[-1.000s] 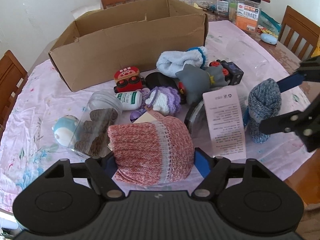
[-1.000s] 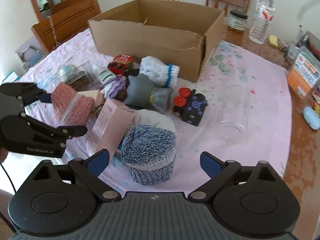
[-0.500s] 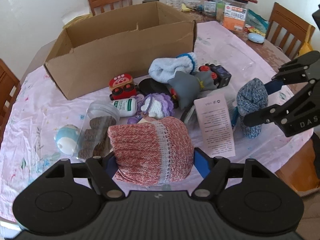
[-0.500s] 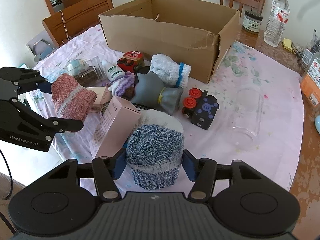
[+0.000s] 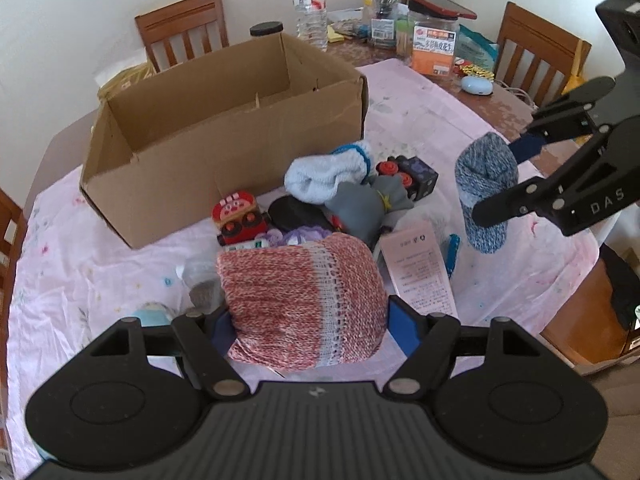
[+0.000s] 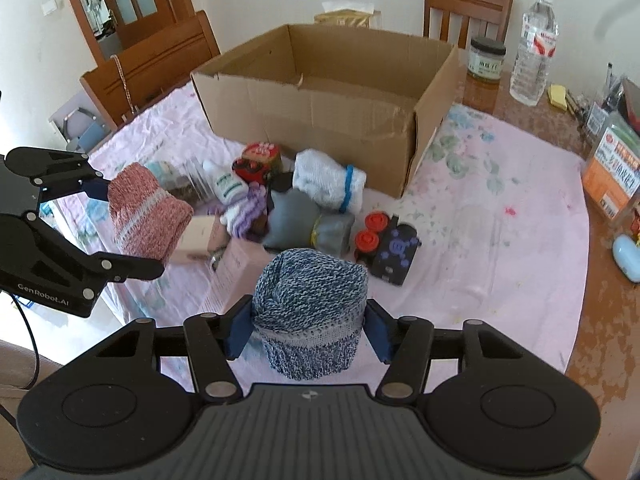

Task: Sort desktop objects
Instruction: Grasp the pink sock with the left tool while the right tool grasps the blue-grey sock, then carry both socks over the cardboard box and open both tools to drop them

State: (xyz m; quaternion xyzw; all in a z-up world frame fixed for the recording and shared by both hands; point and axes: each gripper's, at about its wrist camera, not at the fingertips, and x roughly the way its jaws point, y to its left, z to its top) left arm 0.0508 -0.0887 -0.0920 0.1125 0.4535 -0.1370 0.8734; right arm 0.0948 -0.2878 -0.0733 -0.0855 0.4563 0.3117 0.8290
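Both grippers loaded: left gripper point(image 5: 308, 320) clamps red sock roll point(image 5: 300, 300), right gripper point(image 6: 306, 334) clamps blue sock roll point(image 6: 310, 304); cardboard box point(image 6: 320, 116) open-topped straight ahead of both, long axis crosswise, left looks marginally nearer.

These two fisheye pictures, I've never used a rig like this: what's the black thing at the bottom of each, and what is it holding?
Each picture comes from a camera on a hand-held gripper, looking along its two fingers; the black shape is the tool's own body. In the left wrist view, the left hand-held gripper is shut on a red knitted roll. In the right wrist view, the right hand-held gripper is shut on a blue knitted roll. Each tool also shows in the other's picture. On the pink tablecloth sit an open cardboard box, toys, a white roll and a small bottle.
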